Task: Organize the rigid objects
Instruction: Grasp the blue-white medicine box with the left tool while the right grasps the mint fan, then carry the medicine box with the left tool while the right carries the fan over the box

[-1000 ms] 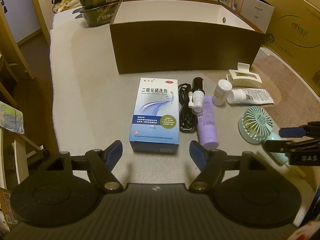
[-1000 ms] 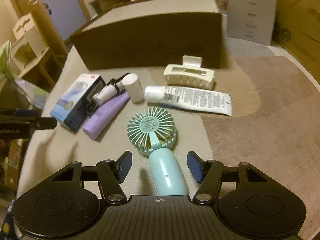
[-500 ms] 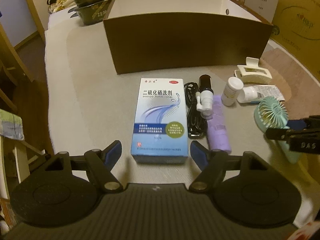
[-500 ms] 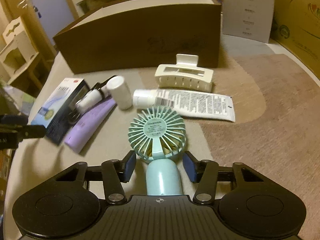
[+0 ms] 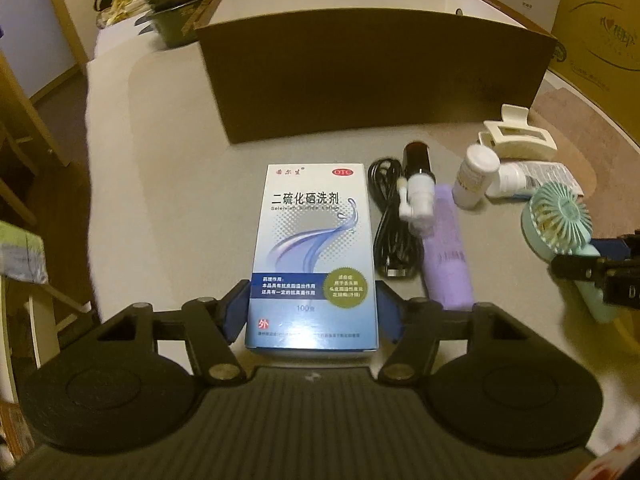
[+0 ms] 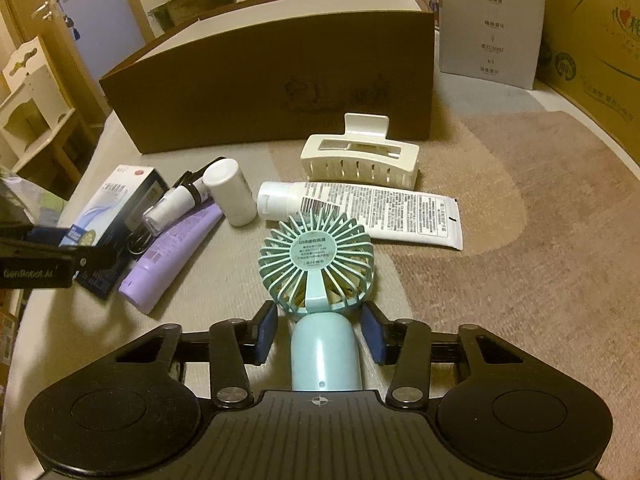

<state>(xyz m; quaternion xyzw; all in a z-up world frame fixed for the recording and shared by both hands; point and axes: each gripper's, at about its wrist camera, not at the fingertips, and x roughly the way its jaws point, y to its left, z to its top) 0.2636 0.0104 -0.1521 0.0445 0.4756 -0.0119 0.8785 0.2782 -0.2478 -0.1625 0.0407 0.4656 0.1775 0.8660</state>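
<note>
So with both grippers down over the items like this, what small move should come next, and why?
Probably finish closing both. The left gripper straddles the near end of the blue box, its jaws just narrowed, the pads close beside it. The right gripper has been closing around the fan handle, but gaps still show on both sides. Neither looks gripped yet, so lifting toward the brown box would be premature.

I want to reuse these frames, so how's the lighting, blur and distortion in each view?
Left wrist view: dim amber light, fisheye bowing the brown box, slight blur, medicine carton print readable. Right wrist view: same warm cast, sharper, fan label legible, edges curved.
</note>
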